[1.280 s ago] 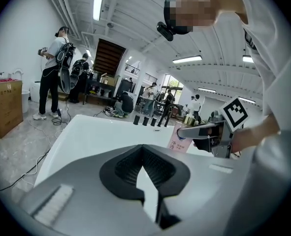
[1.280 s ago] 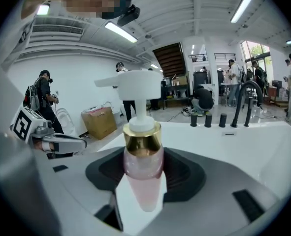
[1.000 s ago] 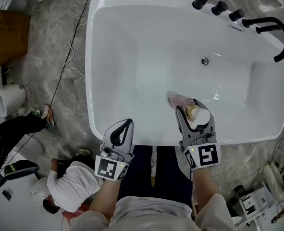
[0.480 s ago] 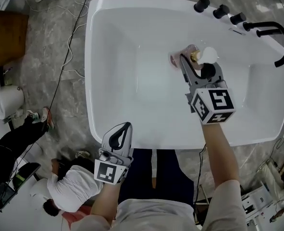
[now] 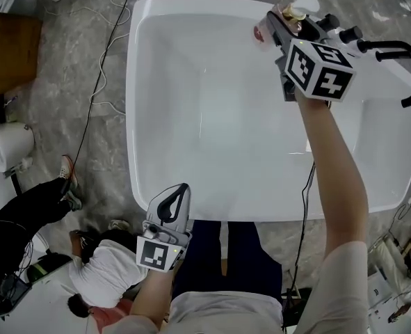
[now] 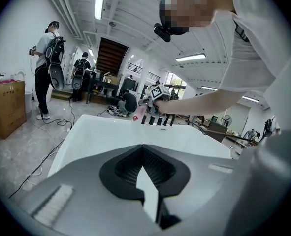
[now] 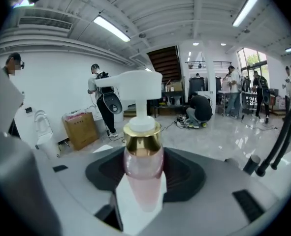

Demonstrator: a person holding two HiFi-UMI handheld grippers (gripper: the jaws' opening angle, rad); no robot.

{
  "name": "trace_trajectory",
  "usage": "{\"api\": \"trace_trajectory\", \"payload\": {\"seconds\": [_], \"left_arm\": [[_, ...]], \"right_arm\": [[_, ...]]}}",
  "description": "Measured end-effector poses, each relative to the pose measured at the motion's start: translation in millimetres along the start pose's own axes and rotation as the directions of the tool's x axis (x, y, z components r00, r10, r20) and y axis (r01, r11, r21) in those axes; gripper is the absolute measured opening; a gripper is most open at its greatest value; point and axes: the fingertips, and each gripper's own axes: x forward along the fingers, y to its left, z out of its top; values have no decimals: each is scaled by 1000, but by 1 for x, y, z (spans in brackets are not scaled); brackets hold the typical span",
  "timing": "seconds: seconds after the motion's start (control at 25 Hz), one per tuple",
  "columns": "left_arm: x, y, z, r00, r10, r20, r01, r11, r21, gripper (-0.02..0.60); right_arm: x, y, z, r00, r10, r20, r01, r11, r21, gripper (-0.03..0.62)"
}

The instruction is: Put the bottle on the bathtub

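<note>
A pink bottle [image 5: 273, 21] with a gold collar and a white pump head sits between the jaws of my right gripper [image 5: 280, 18], which is shut on it. The arm reaches across the white bathtub [image 5: 131, 117] and holds the bottle over the far rim, just left of the black knobs [image 5: 349, 33]. Whether the bottle touches the rim I cannot tell. In the right gripper view the bottle [image 7: 142, 173] stands upright in the right gripper [image 7: 144, 193]. My left gripper [image 5: 180, 191] rests shut and empty at the tub's near rim; the left gripper [image 6: 144, 154] faces the tub.
A black curved faucet [image 5: 402, 56] stands at the tub's far right corner. A cardboard box [image 5: 7, 51] and cables [image 5: 104, 61] lie on the floor to the left. A person [image 5: 97, 270] crouches at lower left. Other people [image 6: 49, 58] stand further off.
My right gripper has carried the bottle from the tub's near edge across the basin to the far rim beside the knobs. The left gripper has stayed in place.
</note>
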Motion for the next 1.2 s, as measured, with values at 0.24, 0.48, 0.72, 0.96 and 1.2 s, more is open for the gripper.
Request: {"api": "trace_trajectory", "payload": {"seconds": [0.24,0.48,0.72,0.96,1.2], "left_arm": [[-2,7,-6,1000,-1,-12,1,1000,18,-5],[-6,15,-15,997,-4,-79,1,999,-42,-5],[-2,18,-13,996,-14,-87,12,1000,-26,-5],[5,19,-16,995,-23,-94,18,999,-50,-5],[12,12,-4,997,-37,-71,39,999,21,-5]], "right_arm": [[43,-16,23,1000,-25,-1,25,996,-90,216],[73,-35,33,997,-83,-3,83,996,-19,216],[91,-56,21,990,-140,-30,139,990,-19,215],[98,-59,20,993,-114,-10,114,993,-24,215],[97,-57,21,995,-100,10,100,995,-22,215]]}}
